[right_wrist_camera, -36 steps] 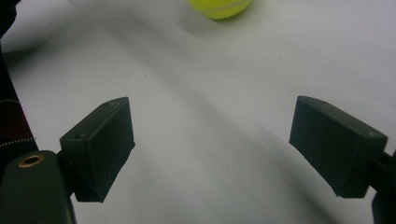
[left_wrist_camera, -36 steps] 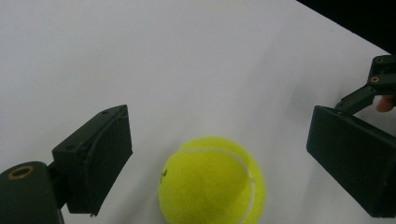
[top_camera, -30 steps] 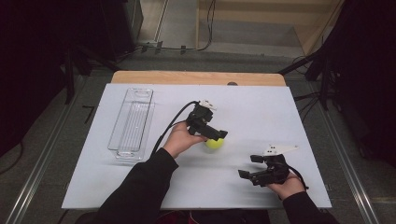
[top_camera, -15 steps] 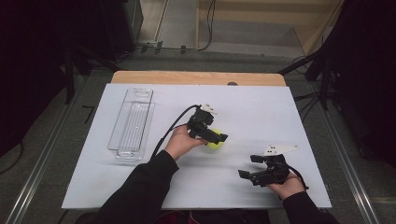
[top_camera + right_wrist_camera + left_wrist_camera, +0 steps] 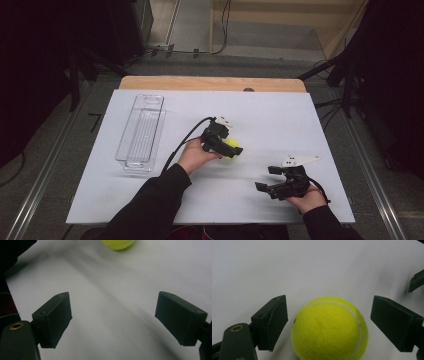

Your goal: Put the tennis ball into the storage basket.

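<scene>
Our black long sleeves, our bare hands, our left gripper (image 5: 231, 148) black with a white top plate and black cable, our right gripper (image 5: 274, 179) likewise, blocky black fingers (image 5: 53, 315)

Left hand-held gripper (image 5: 329, 322) newly astride tennis ball (image 5: 329, 327)

There's a clear plastic tray (image 5: 141, 131) lying lengthwise on the left side of the bench (image 5: 280, 115), which has a white sheet over it. A strip of bare wood (image 5: 210, 83) shows along the bench's far edge. Beyond that it's grey floor (image 5: 195, 30) with some cables (image 5: 225, 20) trailing across, and dark gear on both sides.
</scene>
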Motion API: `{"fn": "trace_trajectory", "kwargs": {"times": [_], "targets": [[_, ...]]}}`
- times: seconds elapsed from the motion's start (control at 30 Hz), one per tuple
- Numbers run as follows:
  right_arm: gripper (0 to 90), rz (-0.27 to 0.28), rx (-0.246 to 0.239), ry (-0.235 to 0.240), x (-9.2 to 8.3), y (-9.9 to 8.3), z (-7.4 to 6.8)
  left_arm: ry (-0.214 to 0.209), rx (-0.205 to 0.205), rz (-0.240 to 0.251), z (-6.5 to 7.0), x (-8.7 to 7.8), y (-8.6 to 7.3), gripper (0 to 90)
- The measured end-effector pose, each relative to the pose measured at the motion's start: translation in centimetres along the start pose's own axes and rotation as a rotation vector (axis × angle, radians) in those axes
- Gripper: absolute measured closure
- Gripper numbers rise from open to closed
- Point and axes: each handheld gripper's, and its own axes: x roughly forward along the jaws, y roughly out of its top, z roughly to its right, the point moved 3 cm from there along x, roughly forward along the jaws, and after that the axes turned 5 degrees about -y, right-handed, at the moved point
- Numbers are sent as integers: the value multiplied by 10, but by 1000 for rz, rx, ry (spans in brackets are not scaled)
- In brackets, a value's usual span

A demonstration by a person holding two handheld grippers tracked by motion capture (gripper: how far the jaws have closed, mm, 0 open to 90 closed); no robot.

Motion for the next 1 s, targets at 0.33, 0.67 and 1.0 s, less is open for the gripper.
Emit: {"fn": "trace_trajectory", "kwargs": {"times": [0.33,0.67,1.0], "targets": [[120,0,-5,-3,0,0,0,-2,3,-11,1,5,-10,146],[120,-2,-6,-1,0,0,0,2,-3,-40,-1,12,-19,146],[120,0,-8,1,0,0,0,28,33,-43,-1,14,-24,177]]}}
